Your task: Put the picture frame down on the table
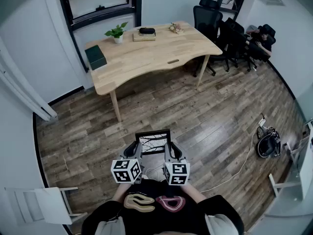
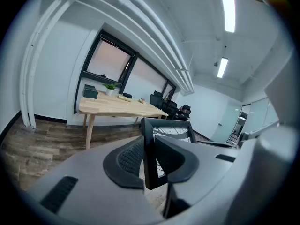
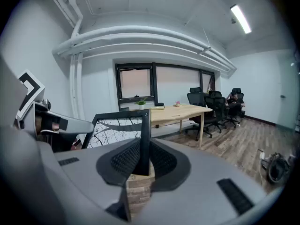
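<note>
The left tool (image 2: 148,159) is clamped on the left edge of the picture frame (image 1: 153,142), its two ribbed dark pads pressing the thin black moulding from either side; the right tool (image 3: 142,157) pinches the right edge the same way. Each tool has a smooth grey body and carries one white cube with black square markers (image 1: 126,171), two cubes in all. The frame is a single flat rectangle with a slim black border around a white picture of black branching lines. It is held in the air in front of the person, above the floor (image 1: 210,116) of grey-brown wood-grain planks, and well apart from the surface (image 1: 146,58). That surface is one pale wooden top with rounded, wavy edges on slender legs. On it stand a dark green box (image 1: 95,57), a small leafy plant in a white pot (image 1: 116,33), a flat book with a dark object on top (image 1: 144,34), and a small bunch of flowers (image 1: 175,28). Beyond its right end stand black mesh office chairs (image 1: 205,16); their number cannot be told.
</note>
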Demonstrator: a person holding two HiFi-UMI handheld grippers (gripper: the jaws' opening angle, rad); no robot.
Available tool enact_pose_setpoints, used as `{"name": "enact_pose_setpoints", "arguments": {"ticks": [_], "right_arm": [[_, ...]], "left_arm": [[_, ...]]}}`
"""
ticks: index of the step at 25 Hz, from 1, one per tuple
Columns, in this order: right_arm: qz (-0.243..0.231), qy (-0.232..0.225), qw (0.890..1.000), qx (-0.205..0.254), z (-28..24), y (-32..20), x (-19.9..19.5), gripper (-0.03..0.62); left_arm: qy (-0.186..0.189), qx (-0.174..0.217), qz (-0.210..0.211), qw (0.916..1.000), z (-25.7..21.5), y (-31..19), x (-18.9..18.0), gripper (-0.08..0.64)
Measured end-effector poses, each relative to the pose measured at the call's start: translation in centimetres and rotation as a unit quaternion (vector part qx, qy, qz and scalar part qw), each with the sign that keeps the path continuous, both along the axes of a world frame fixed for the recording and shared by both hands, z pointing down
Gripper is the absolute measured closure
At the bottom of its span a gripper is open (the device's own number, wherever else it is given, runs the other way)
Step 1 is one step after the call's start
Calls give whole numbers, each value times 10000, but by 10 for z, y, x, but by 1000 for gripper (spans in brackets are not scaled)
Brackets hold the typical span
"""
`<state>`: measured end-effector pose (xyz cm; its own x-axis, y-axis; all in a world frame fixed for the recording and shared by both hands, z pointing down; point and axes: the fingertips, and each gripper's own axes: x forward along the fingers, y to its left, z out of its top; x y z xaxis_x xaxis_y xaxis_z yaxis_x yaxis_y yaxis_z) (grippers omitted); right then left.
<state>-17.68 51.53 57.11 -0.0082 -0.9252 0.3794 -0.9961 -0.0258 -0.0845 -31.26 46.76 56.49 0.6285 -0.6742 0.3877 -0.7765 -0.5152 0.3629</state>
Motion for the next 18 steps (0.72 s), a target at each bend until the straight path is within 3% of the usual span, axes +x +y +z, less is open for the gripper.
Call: {"name": "enact_pose_setpoints", "arguments": {"ticks": [3,10,18], "right_arm": [[96,-31,9999,22,0,1,7,520],[260,-92,9996,51,3,5,-1,520],[137,-31,9999,24,11,-13,3,520]], "left_arm": [[152,22,33,9999,0,1,7,480],[127,102,147,9998,0,-1,0,480],[95,16,17,10000,10,-14,2,480]]}}
